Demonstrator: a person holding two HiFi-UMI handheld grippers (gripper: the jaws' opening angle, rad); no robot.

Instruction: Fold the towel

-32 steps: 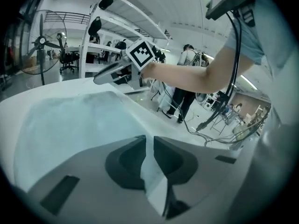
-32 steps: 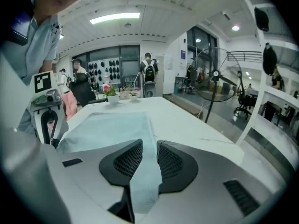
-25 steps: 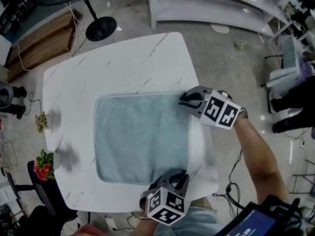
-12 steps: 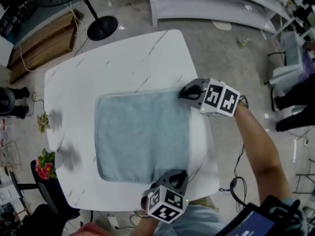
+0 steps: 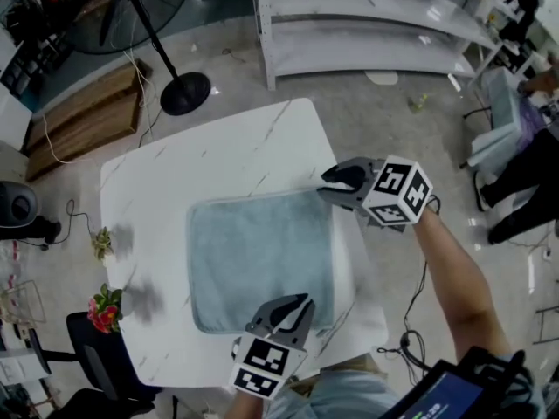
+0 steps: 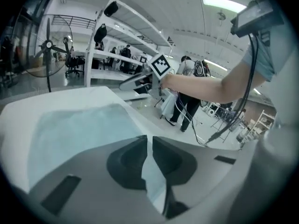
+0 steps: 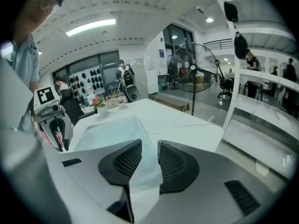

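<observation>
We are looking at a workshop or lab hall rather than a home. We are seeing a bare concrete floor (image 5: 367,112), long white metal shelving (image 5: 376,33) standing mostly unloaded, a big pedestal fan (image 6: 47,46), wooden boards (image 5: 83,116) lying on the ground and cables (image 5: 410,343) trailing across it. We are also noticing strip lights (image 7: 91,27) running along a high ceiling, several people (image 6: 125,54) standing among desks and office chairs, and a white marble-look table (image 5: 218,151) serving as the work surface.
</observation>
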